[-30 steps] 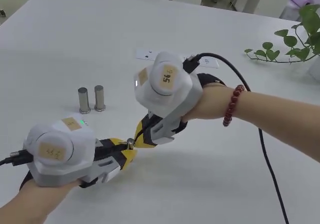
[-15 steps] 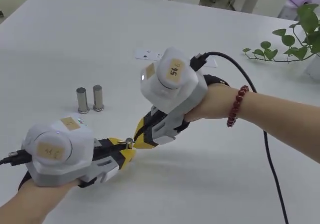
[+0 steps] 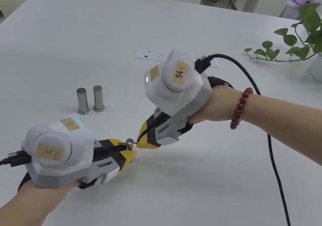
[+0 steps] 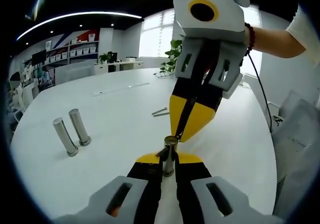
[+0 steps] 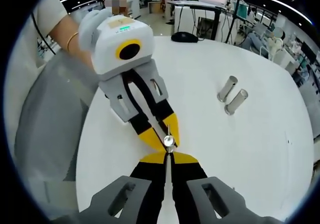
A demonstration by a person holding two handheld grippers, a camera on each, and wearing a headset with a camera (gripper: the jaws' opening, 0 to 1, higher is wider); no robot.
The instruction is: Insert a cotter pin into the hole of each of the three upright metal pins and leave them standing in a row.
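Note:
My left gripper is shut on a short metal pin and holds it upright just above the white table. In the left gripper view the metal pin stands between my yellow jaws. My right gripper comes down from above, shut on a thin cotter pin whose lower end meets the pin's top. In the right gripper view the cotter pin runs from my shut jaws to the metal pin's end. Two more metal pins stand side by side at the left.
Loose cotter pins lie on the table beyond the grippers. A white card lies further back. A black cable trails from the right gripper across the table. A leafy plant sits at the far right.
The right gripper's body has swung a little to the right and upward, while its tips stay at the top of the held metal pin. The left gripper has hardly moved.

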